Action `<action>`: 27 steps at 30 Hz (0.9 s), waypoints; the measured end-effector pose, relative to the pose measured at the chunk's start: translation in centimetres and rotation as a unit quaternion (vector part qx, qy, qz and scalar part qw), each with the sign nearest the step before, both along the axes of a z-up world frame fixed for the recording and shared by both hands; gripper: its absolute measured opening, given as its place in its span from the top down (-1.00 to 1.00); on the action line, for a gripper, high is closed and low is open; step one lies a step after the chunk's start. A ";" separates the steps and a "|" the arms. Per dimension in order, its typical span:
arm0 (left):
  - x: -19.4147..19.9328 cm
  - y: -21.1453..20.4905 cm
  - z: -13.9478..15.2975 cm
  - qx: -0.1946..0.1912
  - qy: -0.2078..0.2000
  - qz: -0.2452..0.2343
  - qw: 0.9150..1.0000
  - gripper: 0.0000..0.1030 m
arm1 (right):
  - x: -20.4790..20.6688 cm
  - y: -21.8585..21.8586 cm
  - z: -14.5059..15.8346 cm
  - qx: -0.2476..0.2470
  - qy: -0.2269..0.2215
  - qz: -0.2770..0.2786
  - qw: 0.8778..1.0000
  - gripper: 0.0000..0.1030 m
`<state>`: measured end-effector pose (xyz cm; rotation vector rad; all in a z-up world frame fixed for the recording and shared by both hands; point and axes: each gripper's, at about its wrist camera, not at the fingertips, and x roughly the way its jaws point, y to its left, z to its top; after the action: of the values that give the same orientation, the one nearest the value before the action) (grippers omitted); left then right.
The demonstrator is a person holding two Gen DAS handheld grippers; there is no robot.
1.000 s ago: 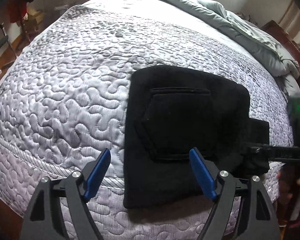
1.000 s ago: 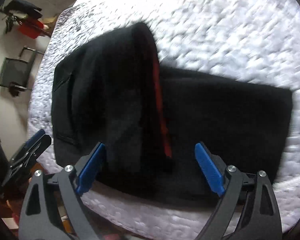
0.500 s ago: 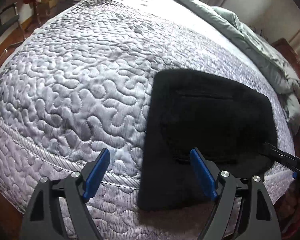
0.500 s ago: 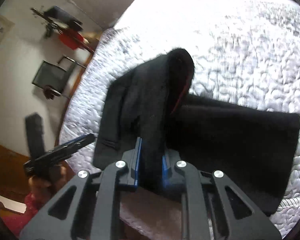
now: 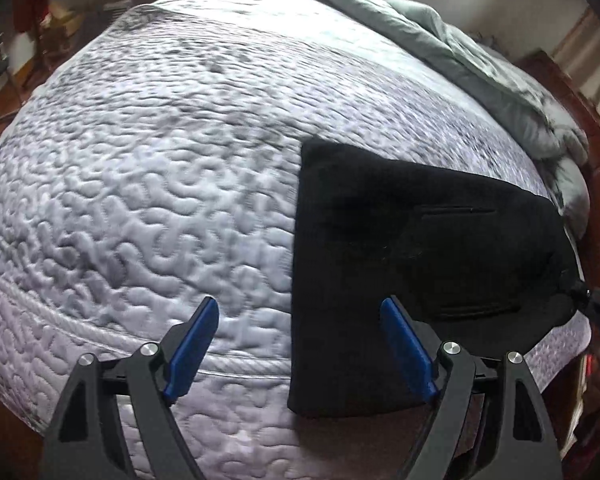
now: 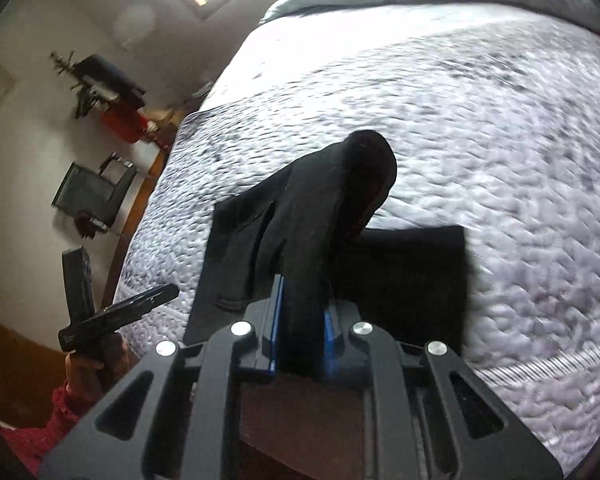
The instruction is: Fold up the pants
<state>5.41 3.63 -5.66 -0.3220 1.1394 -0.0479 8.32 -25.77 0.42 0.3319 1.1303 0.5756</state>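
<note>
On the quilted bed (image 5: 148, 208), near edge: black pants (image 5: 412, 264) | right gripper (image 6: 302, 338) clamped on a bunched fold, lifting it to carry over the flat part | left gripper (image 5: 300, 348) wide, empty, hovering beside | vs 1 s ago: right jaws were open, now pinched and raised
</note>
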 end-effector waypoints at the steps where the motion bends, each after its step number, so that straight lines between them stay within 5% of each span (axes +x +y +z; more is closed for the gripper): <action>1: 0.2 -0.9 -0.2 0.004 0.003 -0.011 1.000 -0.63 | -0.1 -0.6 -0.4 -0.001 0.005 -0.006 1.000 0.70; 15: 0.8 -5.3 -4.3 0.047 0.042 -0.052 0.997 -0.70 | 0.1 -3.8 -9.3 -0.058 0.085 -0.055 0.993 0.59; 19: 1.1 -5.1 -3.9 0.051 0.044 -0.056 0.996 -0.68 | 0.2 -3.9 -8.6 -0.062 0.088 -0.043 0.993 0.19; 27: 4.7 -5.2 -0.2 0.065 -0.004 -0.059 0.996 -0.69 | 4.7 -4.0 -4.2 -0.067 0.038 -0.041 0.996 -0.07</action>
<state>10.16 -1.56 -5.85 -0.1394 1.1473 -0.0790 12.98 -29.80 -3.77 0.2843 1.2164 0.4153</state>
